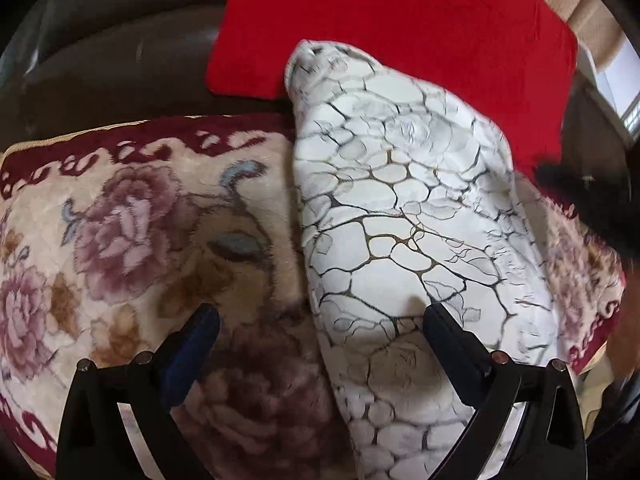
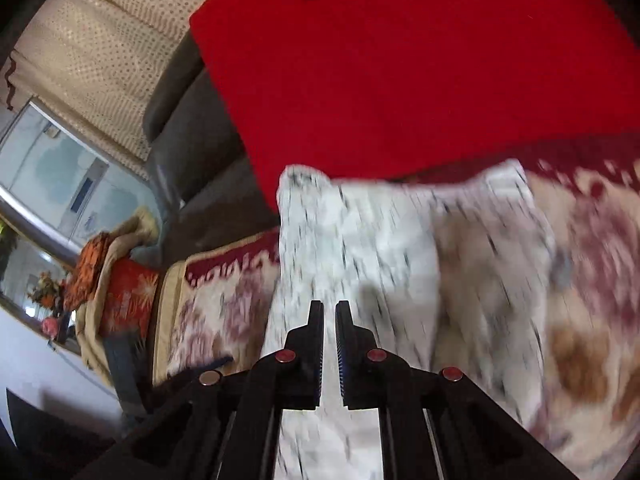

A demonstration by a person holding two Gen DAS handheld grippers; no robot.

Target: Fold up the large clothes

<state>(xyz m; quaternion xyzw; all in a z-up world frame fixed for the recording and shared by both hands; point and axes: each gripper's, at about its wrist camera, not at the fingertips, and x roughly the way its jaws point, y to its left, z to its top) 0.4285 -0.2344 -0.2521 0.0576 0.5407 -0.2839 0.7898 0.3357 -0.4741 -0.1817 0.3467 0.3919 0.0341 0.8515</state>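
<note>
A white garment point(image 1: 400, 208) printed with a dark cracked-stone pattern lies folded in a long strip on a floral blanket point(image 1: 132, 232). My left gripper point(image 1: 320, 316) stands open just above them, one finger over the blanket and the other over the garment's lower part, holding nothing. In the right wrist view the same garment point(image 2: 360, 240) is motion-blurred. My right gripper point(image 2: 329, 308) hovers over it, its jaws nearly together with only a thin slit between them and nothing gripped.
A red cloth point(image 1: 400, 20) covers the dark sofa point(image 1: 100, 40) behind the blanket. A blurred dark shape point(image 1: 592, 196) intrudes at the right edge. Beside the sofa, a table with flowers and piled fabrics point(image 2: 100, 272) stands near a window point(image 2: 52, 168).
</note>
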